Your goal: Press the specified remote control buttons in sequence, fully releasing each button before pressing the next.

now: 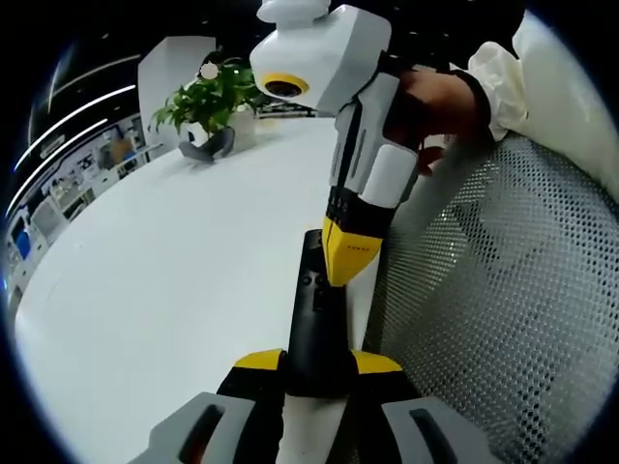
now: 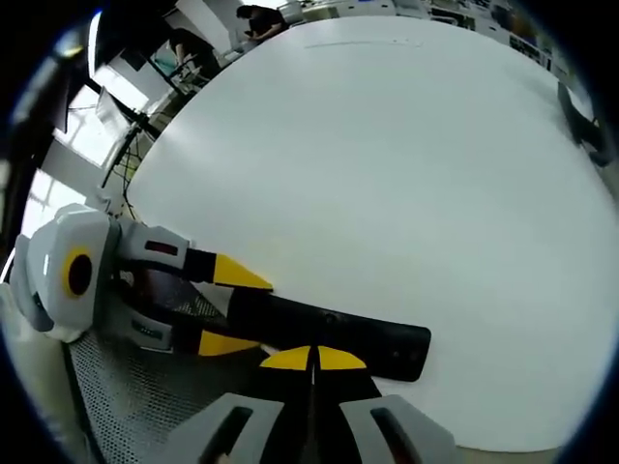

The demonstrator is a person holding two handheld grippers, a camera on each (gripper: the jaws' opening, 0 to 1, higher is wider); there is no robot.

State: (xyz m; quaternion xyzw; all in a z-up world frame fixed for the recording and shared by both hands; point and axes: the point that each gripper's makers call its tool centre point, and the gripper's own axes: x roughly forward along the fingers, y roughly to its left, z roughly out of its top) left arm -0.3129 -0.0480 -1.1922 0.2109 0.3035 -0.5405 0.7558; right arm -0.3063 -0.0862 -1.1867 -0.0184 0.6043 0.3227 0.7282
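- Left gripper view: we are seeing the left gripper (image 1: 317,365) pinching the near end of the black remote control (image 1: 315,324) between its yellow-tipped jaws, one tip at each side of the remote's body.
- We are finding the remote lying lengthwise along the edge of the white table (image 1: 174,290), with a grey mesh surface (image 1: 503,319) just beside that edge.
- We are seeing the right gripper (image 1: 346,263) coming down from above, its yellow tips pressed together and touching the remote's upper face near the small buttons.
- We are noting small dark writing on that yellow tip, too blurred to read; the remote's buttons are showing no legible labels.
- A hand (image 1: 440,101) in a white sleeve is holding the right gripper's body.
- A potted green plant (image 1: 208,106) is standing well apart at the far end of the table.
- Right gripper view: we are seeing the right gripper (image 2: 312,360) with its jaws closed tip to tip, sitting over the remote control (image 2: 329,333).
- The left gripper (image 2: 237,309) is entering from the left, one yellow tip above and one below the remote's end, clamping it.
- A red mark on the left gripper's body is showing, unreadable.
- The white table (image 2: 387,164) is stretching away beyond the remote.
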